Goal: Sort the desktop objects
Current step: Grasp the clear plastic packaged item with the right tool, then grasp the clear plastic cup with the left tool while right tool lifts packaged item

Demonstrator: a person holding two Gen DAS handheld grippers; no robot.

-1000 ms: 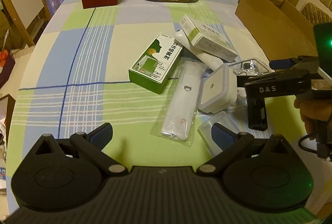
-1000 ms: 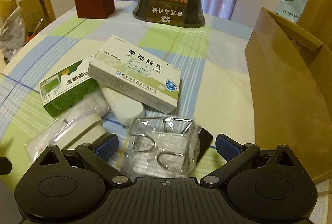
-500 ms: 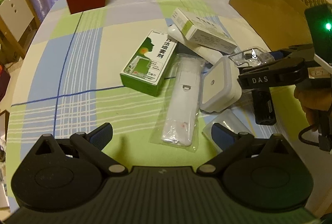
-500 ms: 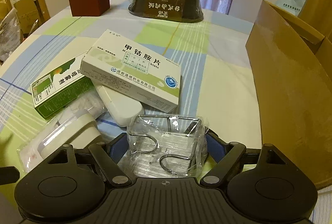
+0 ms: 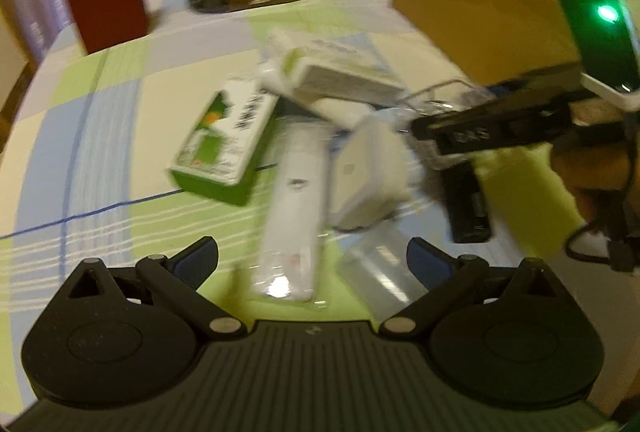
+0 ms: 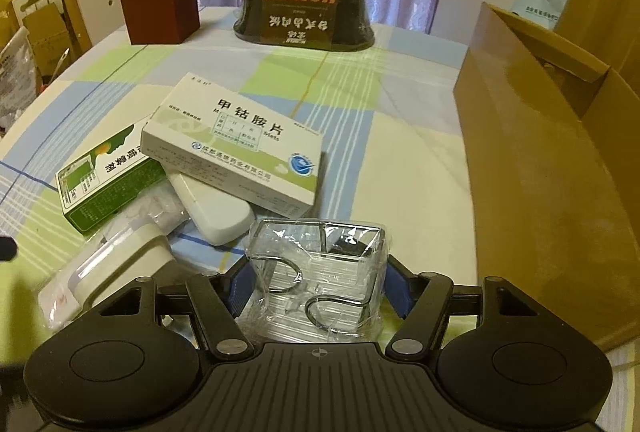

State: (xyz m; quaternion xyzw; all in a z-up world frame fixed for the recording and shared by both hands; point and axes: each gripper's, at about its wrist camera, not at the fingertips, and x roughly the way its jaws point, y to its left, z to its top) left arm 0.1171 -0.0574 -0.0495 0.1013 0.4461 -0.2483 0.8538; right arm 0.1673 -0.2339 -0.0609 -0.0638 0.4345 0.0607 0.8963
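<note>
Between R gripper fingers: clear hook pack, clamped; L gripper fingers apart.

Quick count off the table: two medicine cartons, one white-and-green, one dark green. One clear packet of metal hooks, two hooks visible inside. One white remote-shaped thing, one long bagged white item, one squarish white gadget, one black stick, one small clear packet. Further back: one red box, one dark bowl-shaped pack, one cardboard box. Two hand-held grippers, left and right
</note>
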